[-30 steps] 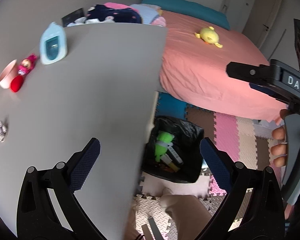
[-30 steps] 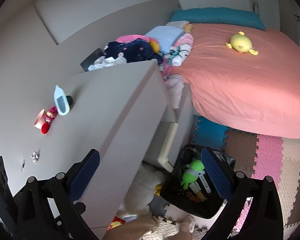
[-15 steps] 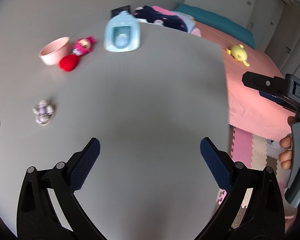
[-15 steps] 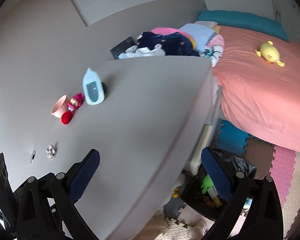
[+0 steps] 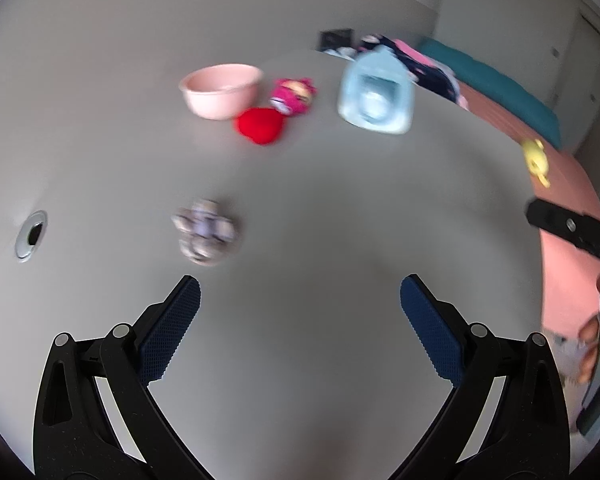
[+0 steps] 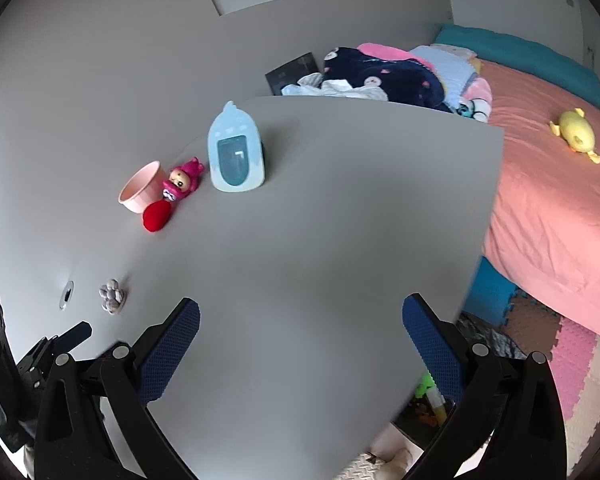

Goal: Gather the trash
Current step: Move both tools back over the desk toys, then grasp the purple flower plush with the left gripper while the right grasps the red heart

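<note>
- Nearest, the left hand-held gripper [image 5: 300, 296] hangs over the grey worktop [image 5: 320, 220] with its blue pads spread wide and nothing between them; the right hand-held gripper [image 6: 300, 320] is likewise wide and empty.
- Just beyond the left pad lies the crumpled wrapper wad [image 5: 206, 232], whitish-lilac and blurred here; in the right wrist view it sits near a metal grommet [image 6: 66, 294].
- Likely it is light, soft and springy, so it may skid or flatten; pinching across its middle looks safest.
- Farther back stand a pink bowl [image 5: 220, 90], a red heart [image 5: 260, 126], a pink doll [image 5: 294, 94] and a pale blue bottle-shaped gadget [image 5: 376, 98], probably not trash.
- Below the worktop's edge, a black bin bag [image 6: 480, 336] shows.
</note>
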Demonstrator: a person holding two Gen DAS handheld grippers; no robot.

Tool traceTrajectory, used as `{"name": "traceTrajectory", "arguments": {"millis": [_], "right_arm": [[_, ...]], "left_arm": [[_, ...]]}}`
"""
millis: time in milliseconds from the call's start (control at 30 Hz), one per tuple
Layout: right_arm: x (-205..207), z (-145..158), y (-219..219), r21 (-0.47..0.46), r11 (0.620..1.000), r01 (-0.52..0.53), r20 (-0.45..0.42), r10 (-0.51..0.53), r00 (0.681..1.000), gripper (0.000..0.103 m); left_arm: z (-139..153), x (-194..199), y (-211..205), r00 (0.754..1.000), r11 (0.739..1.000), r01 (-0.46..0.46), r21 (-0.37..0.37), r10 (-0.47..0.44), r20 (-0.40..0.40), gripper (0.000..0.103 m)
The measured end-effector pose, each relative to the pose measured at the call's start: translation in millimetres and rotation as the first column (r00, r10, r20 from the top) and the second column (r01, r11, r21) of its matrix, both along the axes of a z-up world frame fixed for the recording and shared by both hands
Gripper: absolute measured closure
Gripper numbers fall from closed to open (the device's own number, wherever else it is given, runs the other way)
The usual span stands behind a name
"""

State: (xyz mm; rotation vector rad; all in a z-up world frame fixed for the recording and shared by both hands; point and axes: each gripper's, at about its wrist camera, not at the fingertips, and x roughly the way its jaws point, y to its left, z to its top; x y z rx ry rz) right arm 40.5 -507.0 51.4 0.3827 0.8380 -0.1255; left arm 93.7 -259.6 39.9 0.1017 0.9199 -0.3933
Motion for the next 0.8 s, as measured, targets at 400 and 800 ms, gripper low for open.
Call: {"name": "traceTrajectory", "arguments": {"millis": [400, 800], "right_arm": [[57, -4, 14, 0.016, 0.998, -0.059, -0.03, 0.059, 0.998, 0.002], [132, -8, 103, 0.041, 0.974, -0.221, -0.06, 0.223, 0.973, 0.002]], "left_arm": [[-18, 54, 19, 0.999, 0.999, -0.029, 0.013, 0.029, -0.026, 0.045], [-17, 69, 37, 0.999, 0.998, -0.053, 0.019, 0.053, 0.001, 0.078]]}}
